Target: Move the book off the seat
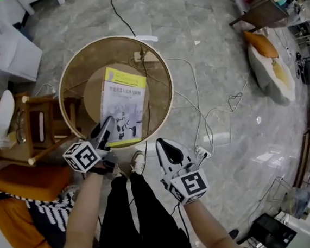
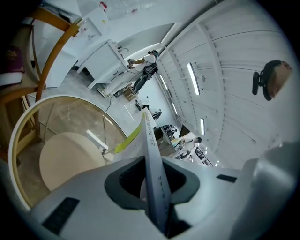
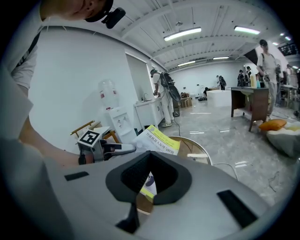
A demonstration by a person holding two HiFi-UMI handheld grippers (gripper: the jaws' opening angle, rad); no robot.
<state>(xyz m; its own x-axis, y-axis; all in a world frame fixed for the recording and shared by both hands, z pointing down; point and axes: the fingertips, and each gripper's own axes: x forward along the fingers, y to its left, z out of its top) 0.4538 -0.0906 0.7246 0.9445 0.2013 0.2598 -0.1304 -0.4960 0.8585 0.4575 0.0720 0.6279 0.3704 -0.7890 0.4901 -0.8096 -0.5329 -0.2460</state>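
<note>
One book edge (nearest) pinched by the left gripper.

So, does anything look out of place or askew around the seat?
The book is askew: the left gripper pinches its edge, and it hangs tilted over the round seat instead of lying flat. White cables also trail loosely across the floor beside the seat.

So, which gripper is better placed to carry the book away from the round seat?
Left. The left gripper is clamped on the book's near corner, holding it tilted above the round seat. The right gripper hangs beside it, off the book, with fingers together and nothing between them.
</note>
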